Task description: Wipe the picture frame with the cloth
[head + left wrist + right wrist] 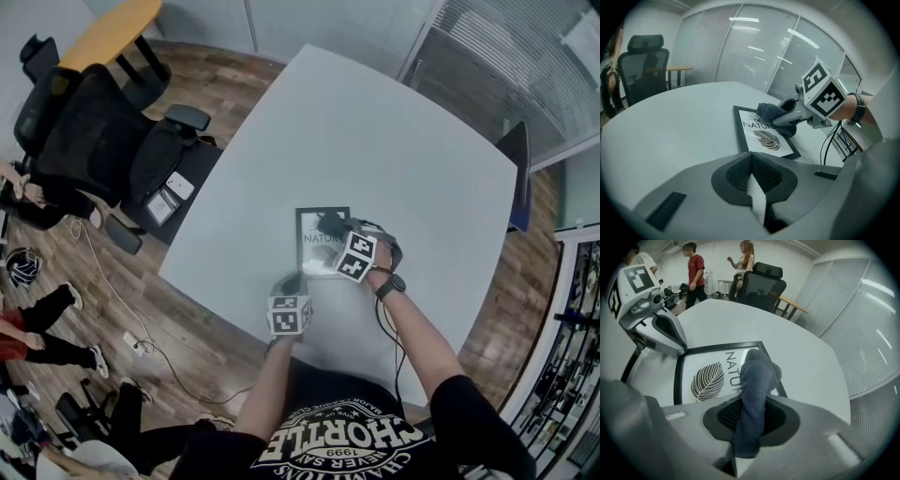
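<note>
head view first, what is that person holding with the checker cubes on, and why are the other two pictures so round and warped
There is no robot here. A person holds a hand tool in each hand, and each tool ends in two-jaw tongs. The patterned cubes are part of those tools. The head view comes from a camera on the person's head, looking down. The two round pictures come from wide-angle cameras riding on the tools, looking along their jaws. On the white table lies a black picture frame with a leaf print. The right tongs are clamped on a dark cloth, which rests on the frame. The left tongs hold nothing, jaws slightly apart, by the frame's corner.
</note>
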A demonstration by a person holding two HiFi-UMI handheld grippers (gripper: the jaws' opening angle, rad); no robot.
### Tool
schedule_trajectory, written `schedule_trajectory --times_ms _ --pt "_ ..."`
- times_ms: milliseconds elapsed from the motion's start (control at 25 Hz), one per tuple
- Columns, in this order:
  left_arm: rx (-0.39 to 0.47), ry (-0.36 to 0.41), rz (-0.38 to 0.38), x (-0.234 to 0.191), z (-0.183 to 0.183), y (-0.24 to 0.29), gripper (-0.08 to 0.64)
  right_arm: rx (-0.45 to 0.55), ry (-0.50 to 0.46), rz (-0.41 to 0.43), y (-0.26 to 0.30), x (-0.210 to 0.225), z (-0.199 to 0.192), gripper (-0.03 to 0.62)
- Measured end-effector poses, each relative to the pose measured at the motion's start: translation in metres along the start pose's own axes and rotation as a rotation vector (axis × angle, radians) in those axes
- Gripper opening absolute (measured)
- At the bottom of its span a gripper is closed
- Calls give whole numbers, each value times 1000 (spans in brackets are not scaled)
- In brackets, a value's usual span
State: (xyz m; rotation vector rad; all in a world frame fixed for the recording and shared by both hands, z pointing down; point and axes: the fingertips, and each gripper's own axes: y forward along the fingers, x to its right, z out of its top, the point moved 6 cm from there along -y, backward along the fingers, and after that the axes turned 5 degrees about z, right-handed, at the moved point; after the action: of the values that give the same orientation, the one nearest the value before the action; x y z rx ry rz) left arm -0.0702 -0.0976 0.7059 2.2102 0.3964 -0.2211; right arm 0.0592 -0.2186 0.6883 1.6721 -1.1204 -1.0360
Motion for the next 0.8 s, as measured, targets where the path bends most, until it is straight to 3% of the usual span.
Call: schedule_trajectory --times_ms 400,600,800 --pt "4 -5 -1 -1 -2 1 5 23 60 8 1 -2 8 75" --pt "0 -6 -10 -3 -1 0 5 139 -3 95 -2 -23 53 75" --pt "1 -7 -14 -1 0 2 5 147 -61 154 13 -38 81 75"
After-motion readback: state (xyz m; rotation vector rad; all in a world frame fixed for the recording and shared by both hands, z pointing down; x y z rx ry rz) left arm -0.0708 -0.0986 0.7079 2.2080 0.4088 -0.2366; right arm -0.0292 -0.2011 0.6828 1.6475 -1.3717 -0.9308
